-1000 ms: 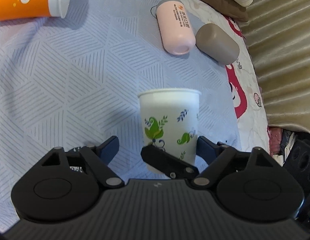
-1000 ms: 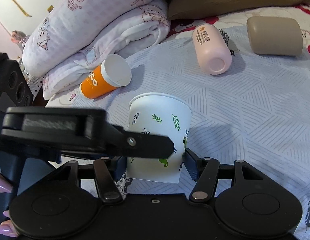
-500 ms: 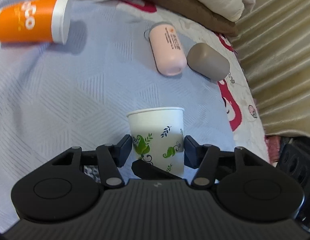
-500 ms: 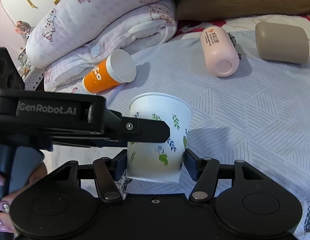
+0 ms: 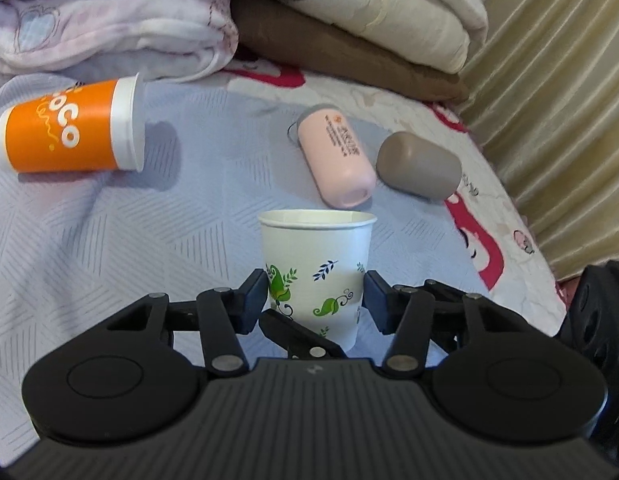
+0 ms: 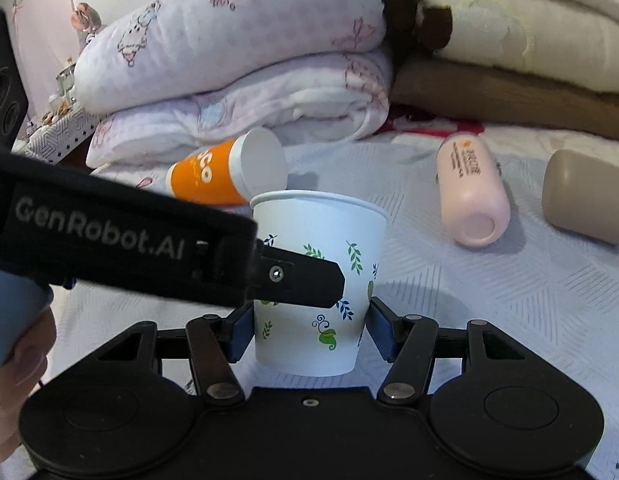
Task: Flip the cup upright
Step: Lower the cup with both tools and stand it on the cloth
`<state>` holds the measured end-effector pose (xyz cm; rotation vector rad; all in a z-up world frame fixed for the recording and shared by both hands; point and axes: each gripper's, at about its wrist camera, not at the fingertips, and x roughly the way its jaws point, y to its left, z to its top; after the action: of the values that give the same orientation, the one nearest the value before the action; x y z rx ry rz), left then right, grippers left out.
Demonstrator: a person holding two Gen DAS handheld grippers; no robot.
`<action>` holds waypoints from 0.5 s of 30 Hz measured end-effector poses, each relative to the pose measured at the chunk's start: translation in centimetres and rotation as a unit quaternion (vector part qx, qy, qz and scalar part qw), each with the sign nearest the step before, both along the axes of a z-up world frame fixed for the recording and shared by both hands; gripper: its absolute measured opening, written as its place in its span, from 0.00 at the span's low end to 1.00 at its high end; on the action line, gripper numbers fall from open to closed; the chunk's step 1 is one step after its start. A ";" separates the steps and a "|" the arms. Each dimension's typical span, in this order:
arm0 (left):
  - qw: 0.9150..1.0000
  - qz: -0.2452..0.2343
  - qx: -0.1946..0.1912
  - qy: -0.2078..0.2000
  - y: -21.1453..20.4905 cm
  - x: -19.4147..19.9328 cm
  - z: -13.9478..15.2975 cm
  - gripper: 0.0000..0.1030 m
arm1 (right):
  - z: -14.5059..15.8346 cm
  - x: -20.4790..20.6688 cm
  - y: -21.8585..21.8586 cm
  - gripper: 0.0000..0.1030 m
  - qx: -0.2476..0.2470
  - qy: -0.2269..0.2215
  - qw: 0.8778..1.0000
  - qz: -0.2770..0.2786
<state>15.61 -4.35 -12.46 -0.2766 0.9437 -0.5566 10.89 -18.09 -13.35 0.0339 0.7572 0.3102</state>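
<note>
A white paper cup with green and blue leaf prints [image 5: 315,276] stands upright on the pale blue bedspread, mouth up. It also shows in the right wrist view [image 6: 315,292]. My left gripper [image 5: 316,300] has its pads [image 5: 256,292] on both sides of the cup's lower half. My right gripper [image 6: 309,330] also has its pads [image 6: 379,328] against the cup's sides, near its base. The left gripper's finger [image 6: 297,282] crosses in front of the cup in the right wrist view.
An orange and white cup [image 5: 73,128] lies on its side at the left. A pink bottle [image 5: 335,156] and a taupe cup [image 5: 419,166] lie on their sides behind. Folded quilts [image 6: 245,52] are stacked at the back. The bed's edge and a curtain [image 5: 557,80] are at the right.
The left gripper's jaws have closed in from wide open onto the cup. Both views have tilted up, showing more of the quilts. The cup stays upright.
</note>
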 end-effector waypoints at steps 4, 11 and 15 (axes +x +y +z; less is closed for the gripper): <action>1.000 -0.015 0.006 -0.010 -0.3 -0.4 0.3 0.39 | -0.1 -0.4 1.1 0.62 -0.050 -0.049 0.998 0.001; 0.999 0.011 -0.034 -0.009 1.9 1.1 -0.2 0.35 | -0.5 1.1 1.8 0.62 -0.085 -0.096 0.992 0.013; 1.000 0.000 -0.024 -0.017 1.5 1.4 -0.5 0.35 | -0.8 1.4 1.8 0.62 -0.087 -0.101 0.991 0.016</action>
<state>17.00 -2.81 -12.98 -0.3092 0.8976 -0.5829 12.28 -16.29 -14.14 -0.1725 0.5809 0.2729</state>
